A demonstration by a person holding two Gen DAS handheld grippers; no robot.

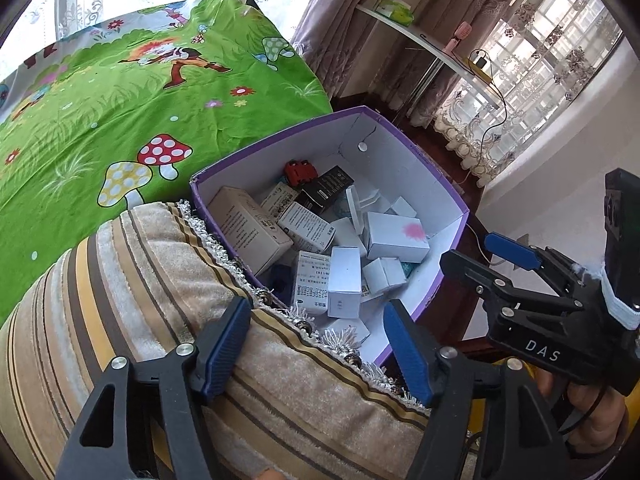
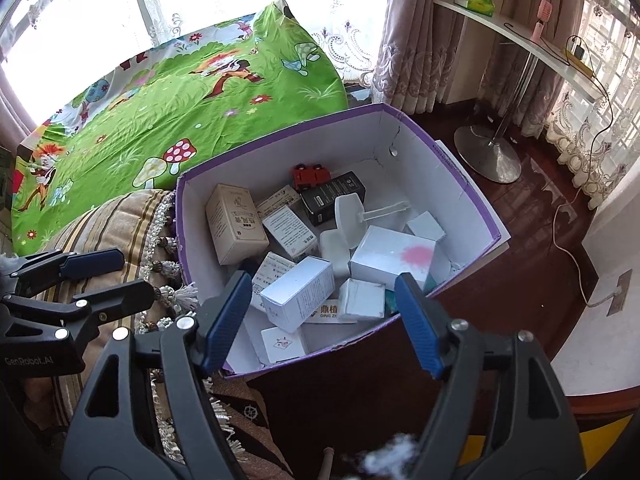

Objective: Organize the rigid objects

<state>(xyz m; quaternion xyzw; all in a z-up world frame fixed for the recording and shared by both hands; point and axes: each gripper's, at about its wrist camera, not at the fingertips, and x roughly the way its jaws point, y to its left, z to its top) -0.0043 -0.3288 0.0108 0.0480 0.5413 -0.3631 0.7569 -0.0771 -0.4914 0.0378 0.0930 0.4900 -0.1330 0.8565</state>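
Two things flanked the purple box (image 2: 472, 184): a green cartoon sheet (image 2: 160, 120) behind, a striped cushion (image 1: 132, 288) left; inside lay small cartons (image 2: 298, 294) and a red toy car (image 2: 310, 175); left gripper (image 1: 316, 346) and right gripper (image 2: 326, 320) hung over its near edge, jaws spread, empty

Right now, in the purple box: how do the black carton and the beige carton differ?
The black carton is dark and lies toward the far wall beside the red toy car; the beige carton is pale, bigger, and lies along the left wall of the purple box. Both are printed, closed and lying down.
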